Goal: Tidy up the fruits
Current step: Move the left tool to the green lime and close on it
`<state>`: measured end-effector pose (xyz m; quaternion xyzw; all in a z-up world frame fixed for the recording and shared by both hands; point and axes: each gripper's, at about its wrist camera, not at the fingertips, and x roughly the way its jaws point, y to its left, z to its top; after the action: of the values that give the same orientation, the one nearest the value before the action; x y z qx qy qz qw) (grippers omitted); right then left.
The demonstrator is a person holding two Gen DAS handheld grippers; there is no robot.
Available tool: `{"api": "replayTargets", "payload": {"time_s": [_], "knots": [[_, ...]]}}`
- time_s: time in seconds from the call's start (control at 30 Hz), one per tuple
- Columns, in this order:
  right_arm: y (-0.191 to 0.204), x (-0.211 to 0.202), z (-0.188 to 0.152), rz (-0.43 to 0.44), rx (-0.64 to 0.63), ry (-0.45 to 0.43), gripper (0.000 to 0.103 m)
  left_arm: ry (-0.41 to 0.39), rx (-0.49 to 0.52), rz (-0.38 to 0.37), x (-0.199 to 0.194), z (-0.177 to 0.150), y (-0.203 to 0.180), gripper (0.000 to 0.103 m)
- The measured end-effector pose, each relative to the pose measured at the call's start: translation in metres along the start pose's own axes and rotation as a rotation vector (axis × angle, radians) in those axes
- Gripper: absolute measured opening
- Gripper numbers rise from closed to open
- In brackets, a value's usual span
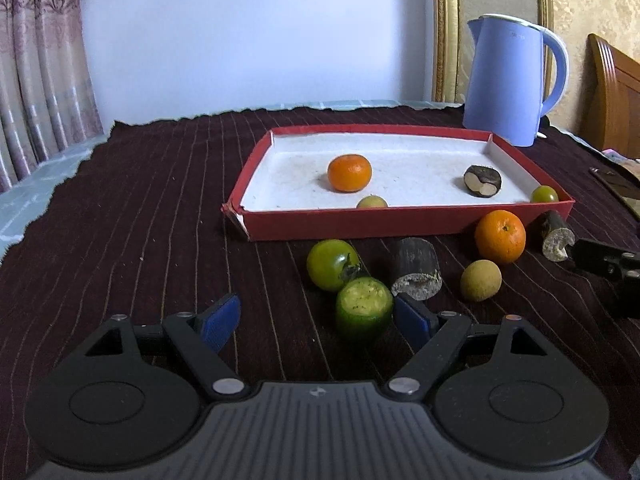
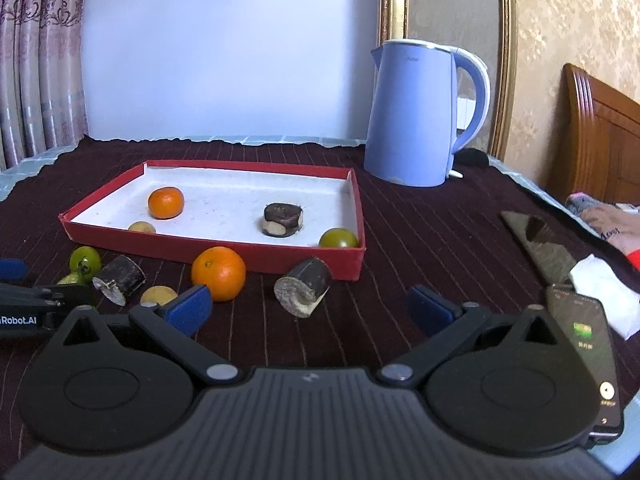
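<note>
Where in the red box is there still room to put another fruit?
The red box has bare white floor along its back wall and in the middle, between the orange and the dark sugarcane piece. Its front edge is crowded: a longan left, a green tomato in the right corner.

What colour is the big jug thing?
Light blue kettle, clearest in the right wrist view.

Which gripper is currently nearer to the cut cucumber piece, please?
Left. The left gripper has the cucumber piece between its open fingers, close to one pad. The right gripper sits further right, open, facing a sugarcane piece.
</note>
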<state>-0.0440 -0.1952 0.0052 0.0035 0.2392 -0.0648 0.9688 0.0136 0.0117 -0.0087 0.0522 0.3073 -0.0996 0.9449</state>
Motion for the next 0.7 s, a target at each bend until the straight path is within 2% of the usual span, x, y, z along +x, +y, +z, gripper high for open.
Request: {"api": "replayTargets", "payload": {"time_s": [0.17, 0.23, 0.27, 0.3, 0.33, 0.4, 0.43, 0.7], "knots": [[-0.002, 0.0, -0.001, 0.039, 0.022, -0.005, 0.103, 0.011, -0.003, -0.02, 0.004, 0.001, 0.001, 0.083], [-0.001, 0.001, -0.002, 0.038, 0.014, -0.005, 0.103, 0.013, -0.001, -0.037, 0.005, 0.001, 0.0, 0.079], [0.0, 0.001, -0.003, 0.035, 0.007, -0.003, 0.103, 0.021, 0.0, -0.048, 0.006, 0.002, -0.001, 0.069], [0.0, 0.002, -0.003, 0.034, 0.002, 0.0, 0.1, 0.035, 0.002, -0.059, 0.009, 0.002, -0.002, 0.055], [0.0, 0.002, -0.004, 0.035, 0.0, 0.003, 0.096, 0.053, 0.001, -0.079, 0.011, 0.002, -0.003, 0.049], [-0.001, 0.003, -0.005, 0.036, 0.003, 0.012, 0.095, 0.048, 0.002, -0.103, 0.01, 0.002, -0.005, 0.032], [-0.001, 0.003, -0.005, 0.034, 0.002, 0.014, 0.095, 0.049, 0.006, -0.12, 0.009, 0.002, -0.006, 0.03], [-0.011, 0.009, -0.008, 0.04, 0.012, 0.041, 0.092, 0.036, -0.002, -0.12, 0.007, 0.001, -0.006, 0.029]]}}
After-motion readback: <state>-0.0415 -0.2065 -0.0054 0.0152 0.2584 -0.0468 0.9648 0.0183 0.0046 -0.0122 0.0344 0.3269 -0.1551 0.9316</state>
